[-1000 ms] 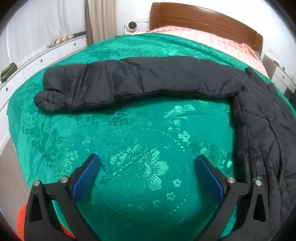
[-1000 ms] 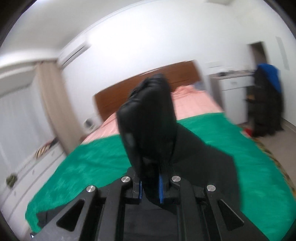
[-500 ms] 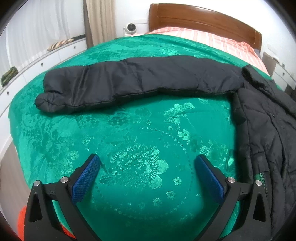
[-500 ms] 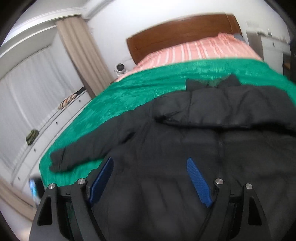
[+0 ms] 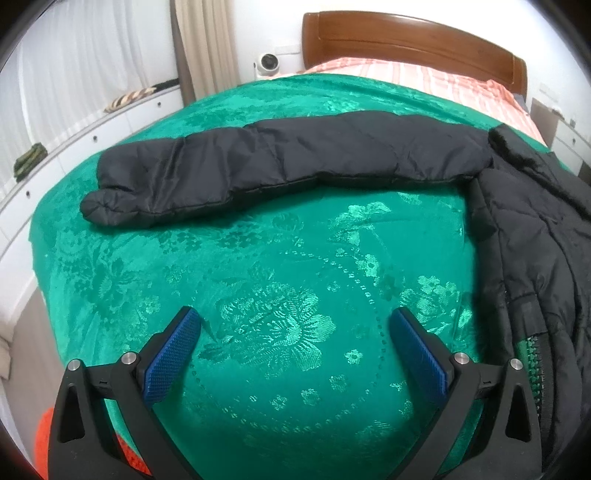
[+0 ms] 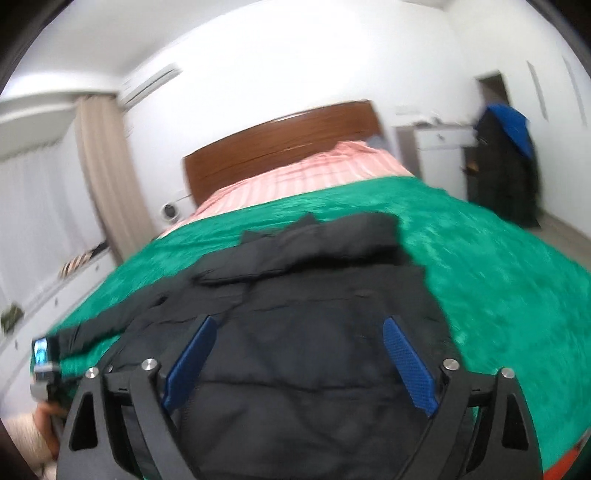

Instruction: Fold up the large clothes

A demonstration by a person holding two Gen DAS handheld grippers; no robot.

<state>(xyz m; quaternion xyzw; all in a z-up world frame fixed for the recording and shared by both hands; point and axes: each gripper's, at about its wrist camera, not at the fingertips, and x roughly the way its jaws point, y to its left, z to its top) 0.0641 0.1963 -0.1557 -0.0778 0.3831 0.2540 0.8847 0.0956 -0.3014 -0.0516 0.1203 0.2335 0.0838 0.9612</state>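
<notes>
A black puffer jacket [image 5: 535,236] lies spread on a bed covered with a green floral-patterned bedspread [image 5: 280,280]. In the left wrist view its body fills the right edge of the frame, and one long sleeve [image 5: 280,166] stretches flat across the bedspread toward the left, its cuff end rounded and lying near the bed's left edge. A strip of green zipper tape [image 5: 532,354] shows at the jacket's lower edge, just beside the right finger of the left gripper [image 5: 295,332]. That gripper hovers above bare bedspread with its blue-padded fingers [image 5: 173,354] spread wide and nothing between them. The right gripper [image 6: 295,343] is likewise spread wide and empty, held over the jacket's body [image 6: 314,332]; this view is blurred. There the other sleeve [image 6: 321,240] lies folded across the upper chest, and the collar peeks out beyond it toward the headboard. Beyond the green cover, pink striped bedding [image 5: 417,77] runs up to a brown wooden headboard [image 5: 406,33]. A small white camera-like device [image 5: 267,62] sits beside the bed near a beige curtain [image 5: 199,48], and a low white cabinet [image 5: 92,133] runs along the left wall. Dark clothes with a blue piece on top [image 6: 506,166] hang at the far right.
</notes>
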